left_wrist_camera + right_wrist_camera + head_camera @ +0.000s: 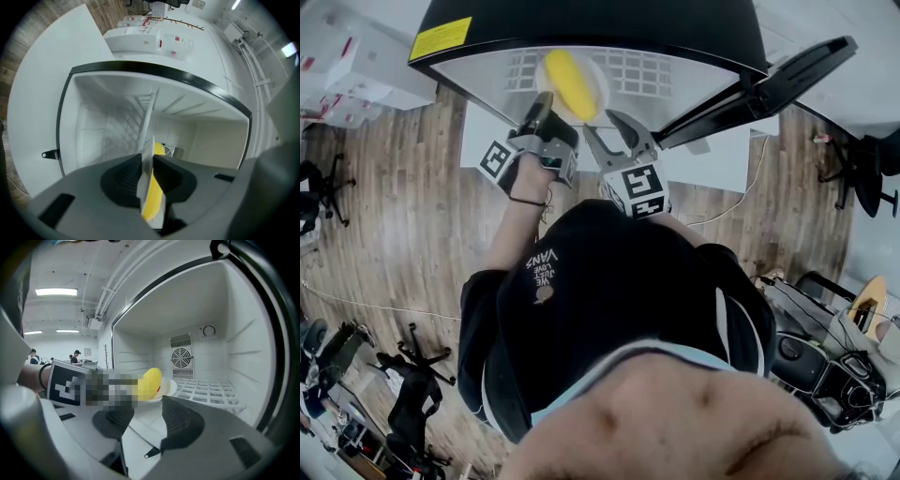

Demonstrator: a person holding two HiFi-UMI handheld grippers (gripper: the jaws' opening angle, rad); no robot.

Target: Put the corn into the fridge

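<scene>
Lying on a white plate inside the open fridge, the corn is a plain yellow cob toward the left of the fridge's compartment. The left gripper reaches into the fridge and is clamped on the plate's rim; its own view shows this best, with the two dark pads pressed against the thin white edge of the plate and the corn running along it. The right gripper view gives what the others lack: the back wall of the fridge with a round fan vent, a white wire shelf to the right of the plate, and the corn side-on; whether the plate rests on the shelf I cannot tell. The right gripper sits at the fridge's mouth with its jaws spread wide and nothing between them. Only the head view shows the fridge's door swung out to the right, a yellow label on the fridge's black top, and the white board under the fridge. Around the fridge lies a wooden floor with office chairs well behind the person. Long ceiling lights and distant people show left of the fridge.
</scene>
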